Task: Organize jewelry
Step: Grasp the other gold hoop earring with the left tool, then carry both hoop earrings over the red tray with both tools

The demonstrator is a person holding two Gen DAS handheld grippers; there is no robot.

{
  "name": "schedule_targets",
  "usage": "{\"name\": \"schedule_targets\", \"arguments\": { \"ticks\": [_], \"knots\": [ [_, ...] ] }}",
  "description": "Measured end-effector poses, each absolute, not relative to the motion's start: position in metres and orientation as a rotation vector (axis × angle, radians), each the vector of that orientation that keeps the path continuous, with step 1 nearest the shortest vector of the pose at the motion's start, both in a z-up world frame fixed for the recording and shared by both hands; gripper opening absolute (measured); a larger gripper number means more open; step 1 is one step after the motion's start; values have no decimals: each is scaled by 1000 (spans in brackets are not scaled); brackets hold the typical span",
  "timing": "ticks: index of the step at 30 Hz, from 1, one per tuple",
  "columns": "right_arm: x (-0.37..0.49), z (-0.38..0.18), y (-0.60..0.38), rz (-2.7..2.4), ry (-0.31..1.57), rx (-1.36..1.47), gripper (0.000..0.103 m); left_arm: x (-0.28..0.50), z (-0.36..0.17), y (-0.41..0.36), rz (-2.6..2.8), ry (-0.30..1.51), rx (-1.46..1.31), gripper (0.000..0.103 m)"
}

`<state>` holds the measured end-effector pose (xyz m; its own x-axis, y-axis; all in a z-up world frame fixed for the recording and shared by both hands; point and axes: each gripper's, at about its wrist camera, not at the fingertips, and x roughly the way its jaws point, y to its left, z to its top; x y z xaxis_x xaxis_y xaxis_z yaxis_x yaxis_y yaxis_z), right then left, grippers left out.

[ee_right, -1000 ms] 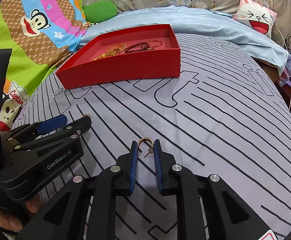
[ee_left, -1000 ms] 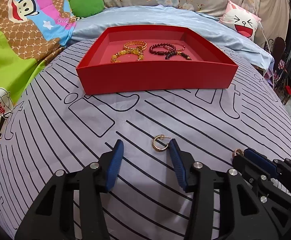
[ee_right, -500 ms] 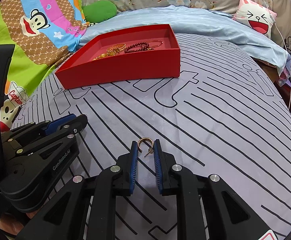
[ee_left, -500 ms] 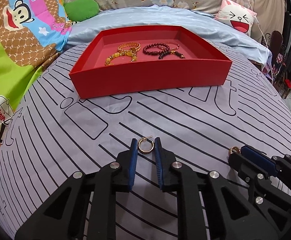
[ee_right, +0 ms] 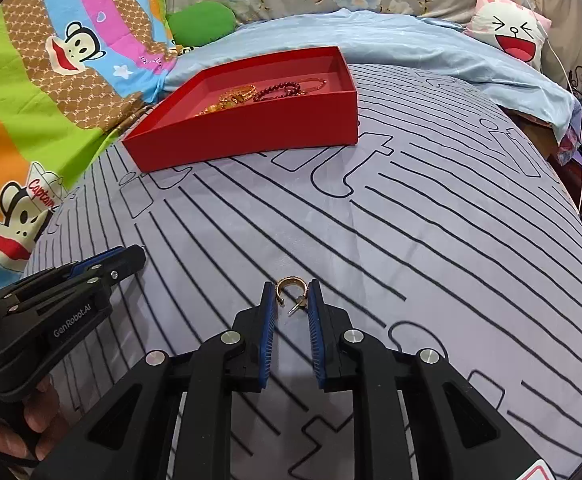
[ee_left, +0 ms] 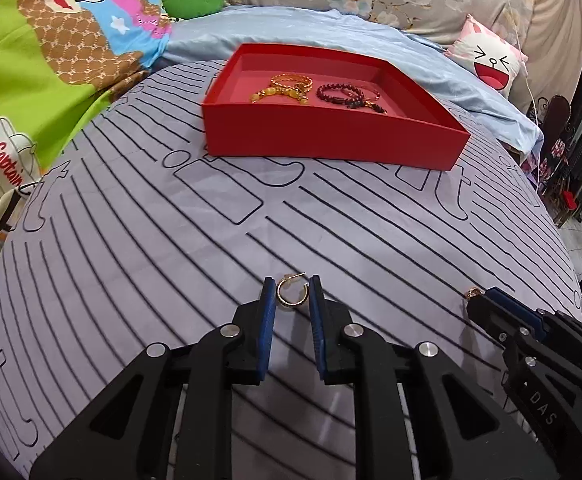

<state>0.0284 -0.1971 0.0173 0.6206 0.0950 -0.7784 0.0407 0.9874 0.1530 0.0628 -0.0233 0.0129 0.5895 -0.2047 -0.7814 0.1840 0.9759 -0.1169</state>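
A red tray (ee_left: 331, 136) sits at the far side of the striped grey cloth and holds gold bracelets (ee_left: 287, 86) and dark bead bracelets (ee_left: 347, 94). My left gripper (ee_left: 292, 294) is shut on a gold hoop earring (ee_left: 291, 294), held just above the cloth. My right gripper (ee_right: 292, 294) is shut on a second gold hoop earring (ee_right: 289, 290). The right gripper also shows in the left wrist view (ee_left: 487, 300), with its earring (ee_left: 473, 292) at the tip. The left gripper shows at the left of the right wrist view (ee_right: 123, 258). The tray shows there too (ee_right: 251, 132).
The striped cloth (ee_left: 131, 260) covers a rounded surface that drops off at its edges. A cartoon monkey blanket (ee_left: 31, 80) lies to the left, a light blue sheet (ee_left: 371, 32) behind the tray, a cat-face pillow (ee_left: 487, 58) at the far right.
My left gripper closed from wide open onto the gold hoop earring and has lifted it slightly. The right gripper stayed shut on its earring.
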Motion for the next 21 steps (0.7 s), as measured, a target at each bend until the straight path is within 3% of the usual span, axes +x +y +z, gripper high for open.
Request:
{"name": "schedule_targets", "arguments": {
  "ticks": [21],
  "knots": [
    [3,96,-172,120,745,130,16,28,89,-40,-265,822,25,16]
  ]
}}
